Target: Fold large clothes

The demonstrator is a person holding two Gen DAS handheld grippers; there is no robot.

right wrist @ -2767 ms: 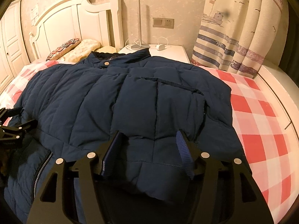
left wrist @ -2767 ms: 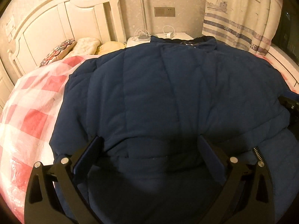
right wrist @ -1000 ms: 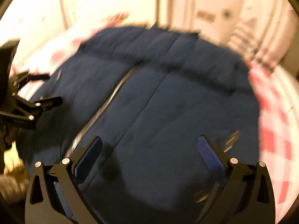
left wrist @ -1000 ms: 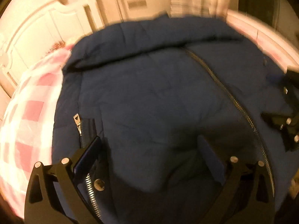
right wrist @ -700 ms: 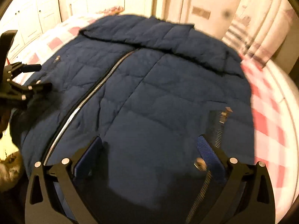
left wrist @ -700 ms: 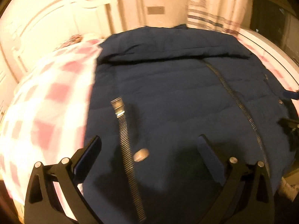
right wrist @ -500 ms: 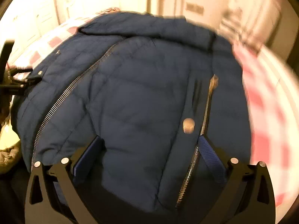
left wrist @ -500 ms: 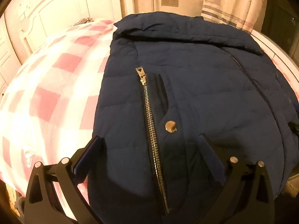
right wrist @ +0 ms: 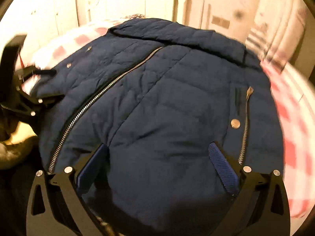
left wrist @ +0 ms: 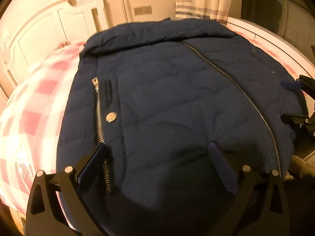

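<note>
A navy quilted jacket (left wrist: 177, 98) lies spread front-up on a bed with a pink-and-white checked cover (left wrist: 35, 102), its collar (left wrist: 157, 31) at the far end toward the white headboard (left wrist: 49, 27). The left gripper (left wrist: 157, 157) has its jaws spread wide, with the hem end of the jacket lying between and beneath them; whether the pads touch the fabric cannot be told. Just ahead of its left jaw run a side-pocket zipper (left wrist: 99, 118) and a silver snap (left wrist: 110, 117), and the main zipper (left wrist: 236, 86) runs diagonally past the outside of its right jaw. The right gripper (right wrist: 157, 155) also has its jaws wide apart and grips nothing, the jacket's lower front filling the gap between them. Beyond its right jaw sit another pocket zipper (right wrist: 245, 129) and snap (right wrist: 235, 123); the main zipper slants away ahead of its left jaw. In the left wrist view the right gripper shows at the far right edge of the jacket, and in the right wrist view the left gripper shows at the jacket's left edge. A striped curtain (left wrist: 206, 0) hangs beyond the collar, to the right.
</note>
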